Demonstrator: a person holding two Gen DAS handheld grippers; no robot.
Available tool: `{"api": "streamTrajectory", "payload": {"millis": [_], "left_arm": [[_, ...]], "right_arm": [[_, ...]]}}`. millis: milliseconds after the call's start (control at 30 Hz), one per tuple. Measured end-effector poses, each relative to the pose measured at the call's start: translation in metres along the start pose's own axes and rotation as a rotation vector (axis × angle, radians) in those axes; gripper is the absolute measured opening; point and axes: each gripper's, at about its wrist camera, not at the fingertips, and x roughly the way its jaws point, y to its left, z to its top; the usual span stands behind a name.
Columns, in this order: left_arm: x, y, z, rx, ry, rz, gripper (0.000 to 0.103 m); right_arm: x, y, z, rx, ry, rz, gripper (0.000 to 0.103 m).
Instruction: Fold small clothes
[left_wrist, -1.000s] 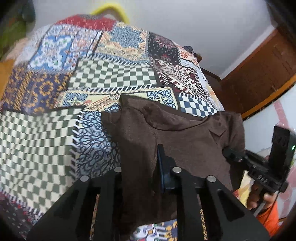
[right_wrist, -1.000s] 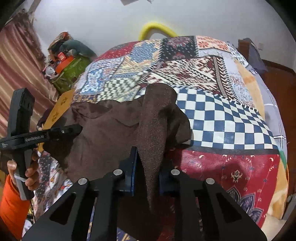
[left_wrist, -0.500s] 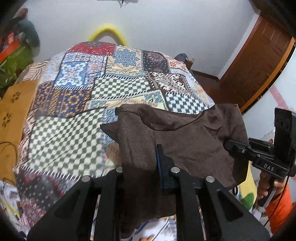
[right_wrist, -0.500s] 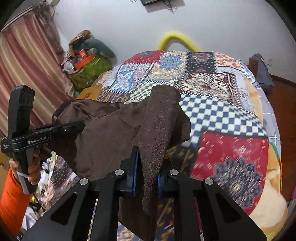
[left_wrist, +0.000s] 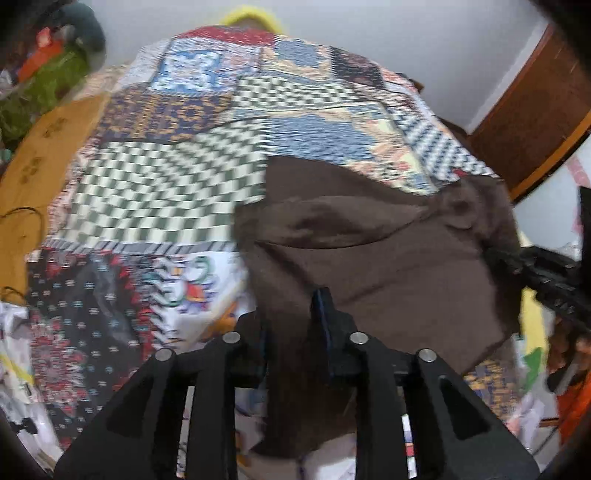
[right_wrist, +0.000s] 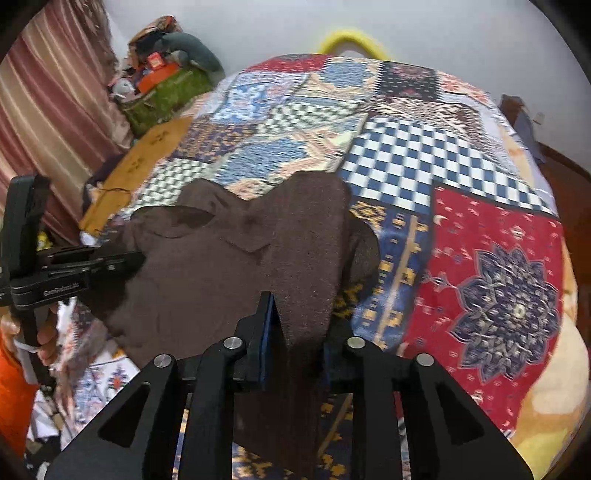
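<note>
We hold a brown garment (right_wrist: 229, 280) stretched in the air over the near edge of the patchwork bed (right_wrist: 424, 155). Left gripper (left_wrist: 295, 325) and right gripper (right_wrist: 295, 332), jaws just easing slightly, each pinch cloth. No fold made yet.

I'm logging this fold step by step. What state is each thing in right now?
Brown garment: unfolded, held up over the bed by two edges, sagging between them.
Left claw: jaws have just been opening; brown cloth between them.
Right claw: jaws have just been opening; cloth between them.
Patchwork bedspread: spread over the bed.
Green bag: full, stuff piled on top.
</note>
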Motion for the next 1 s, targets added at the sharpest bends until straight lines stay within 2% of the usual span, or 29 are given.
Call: {"api": "streamTrajectory", "payload": {"millis": [67,100,200,267,333,400,533,700,833,900,1000], "left_arm": [[-0.004,0.005,-0.002,0.005,-0.011,0.055,0.024],[-0.005,0.010,-0.002,-0.005,-0.016,0.057,0.024],[-0.022,0.016,-0.001,-0.040,-0.050,0.038,0.024],[-0.034,0.011,0.000,-0.033,-0.076,0.023,0.024],[-0.044,0.003,-0.001,-0.016,-0.099,0.008,0.027],[-0.051,-0.008,0.000,0.007,-0.116,-0.017,0.031],[-0.048,-0.032,0.000,0.048,-0.113,-0.055,0.035],[-0.016,-0.042,0.000,0.067,-0.055,-0.057,0.036],[0.004,-0.035,-0.004,0.062,-0.021,-0.008,0.037],[0.005,-0.027,-0.006,0.054,-0.029,0.007,0.041],[0.000,-0.015,-0.011,0.050,-0.037,0.049,0.042]], "right_arm": [[-0.004,-0.001,-0.001,-0.013,-0.004,-0.041,0.021],[-0.008,-0.001,-0.001,-0.021,-0.008,-0.060,0.021],[-0.026,0.005,-0.001,-0.049,-0.049,-0.092,0.023],[-0.043,0.010,-0.001,-0.067,-0.101,-0.098,0.031],[-0.052,0.015,0.001,-0.078,-0.140,-0.083,0.039],[-0.057,0.023,0.003,-0.096,-0.158,-0.053,0.039],[-0.038,0.042,0.007,-0.127,-0.122,0.010,0.039],[0.005,0.059,0.001,-0.154,-0.025,0.046,0.039],[0.030,0.061,-0.005,-0.159,0.034,0.045,0.039],[0.033,0.055,-0.008,-0.147,0.039,0.048,0.039],[0.025,0.045,-0.012,-0.128,0.030,0.031,0.039]]}}
